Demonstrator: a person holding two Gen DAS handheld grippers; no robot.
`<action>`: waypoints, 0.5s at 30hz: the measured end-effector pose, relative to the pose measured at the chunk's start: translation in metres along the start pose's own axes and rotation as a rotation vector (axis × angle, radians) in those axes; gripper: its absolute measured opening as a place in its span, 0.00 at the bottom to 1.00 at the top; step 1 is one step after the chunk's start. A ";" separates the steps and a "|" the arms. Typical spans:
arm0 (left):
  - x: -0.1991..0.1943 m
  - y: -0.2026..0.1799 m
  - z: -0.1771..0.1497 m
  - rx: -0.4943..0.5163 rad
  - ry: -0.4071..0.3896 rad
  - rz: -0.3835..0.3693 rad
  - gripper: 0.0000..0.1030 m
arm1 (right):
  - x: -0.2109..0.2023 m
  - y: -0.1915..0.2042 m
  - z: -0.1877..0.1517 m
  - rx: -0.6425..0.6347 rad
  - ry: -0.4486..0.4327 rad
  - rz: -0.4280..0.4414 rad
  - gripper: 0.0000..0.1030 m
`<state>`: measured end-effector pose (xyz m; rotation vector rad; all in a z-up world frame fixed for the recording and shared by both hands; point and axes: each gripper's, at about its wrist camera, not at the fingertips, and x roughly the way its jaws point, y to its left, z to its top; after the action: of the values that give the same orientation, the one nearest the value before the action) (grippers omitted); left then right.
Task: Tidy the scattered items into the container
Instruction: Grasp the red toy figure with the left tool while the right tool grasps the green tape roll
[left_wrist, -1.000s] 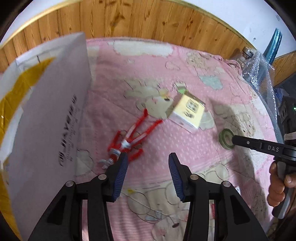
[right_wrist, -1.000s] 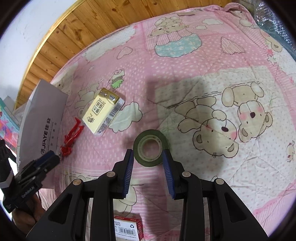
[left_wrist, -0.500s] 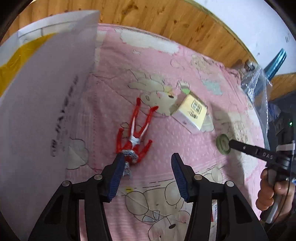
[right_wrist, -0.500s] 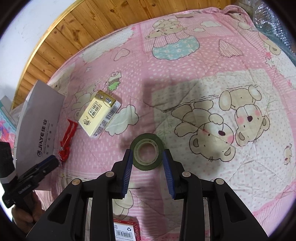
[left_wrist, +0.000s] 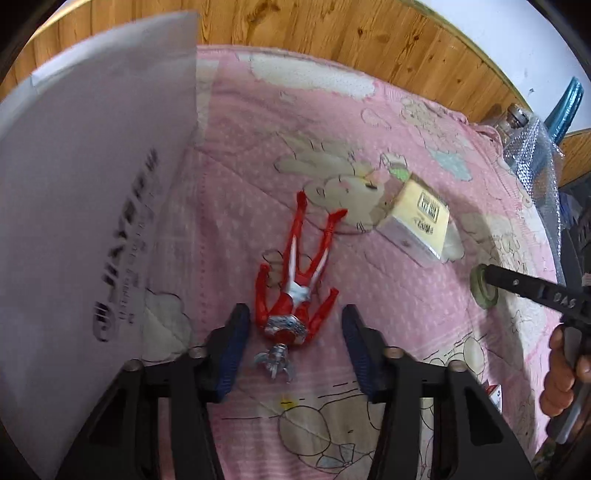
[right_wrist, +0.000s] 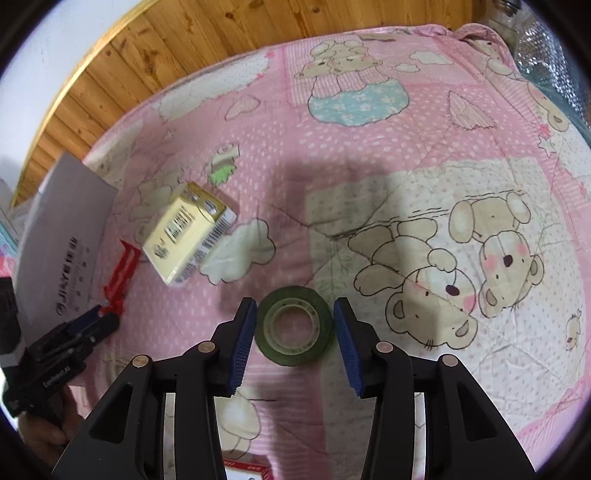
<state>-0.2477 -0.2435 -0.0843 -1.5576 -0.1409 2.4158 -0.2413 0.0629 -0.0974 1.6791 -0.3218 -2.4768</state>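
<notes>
White paper bag (left_wrist: 85, 206) stands far left on the pink quilt (left_wrist: 388, 155). Your left tongs (left_wrist: 291, 343) gape wide around the red toy figure's (left_wrist: 295, 280) head end. Yellow box (left_wrist: 421, 225) lies just beyond. Your right tongs (right_wrist: 293, 336) sit open, straddling the green tape roll (right_wrist: 293, 330), pads not touching.

figure (left_wrist: 291, 291) red-silver | tape roll (right_wrist: 293, 325) green | quilt (right_wrist: 369, 155) pink, bear-print
</notes>
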 end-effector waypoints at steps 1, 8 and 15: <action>-0.002 0.000 -0.001 0.000 -0.007 -0.001 0.34 | 0.000 0.001 -0.002 -0.013 -0.010 -0.004 0.44; -0.018 0.005 -0.006 -0.010 -0.037 -0.046 0.29 | -0.003 0.004 -0.008 -0.071 -0.005 -0.030 0.16; -0.008 0.000 -0.004 0.014 -0.028 -0.019 0.29 | 0.001 0.010 -0.012 -0.115 -0.021 -0.056 0.19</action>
<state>-0.2407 -0.2461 -0.0787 -1.5095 -0.1433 2.4194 -0.2308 0.0521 -0.1002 1.6397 -0.1330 -2.5019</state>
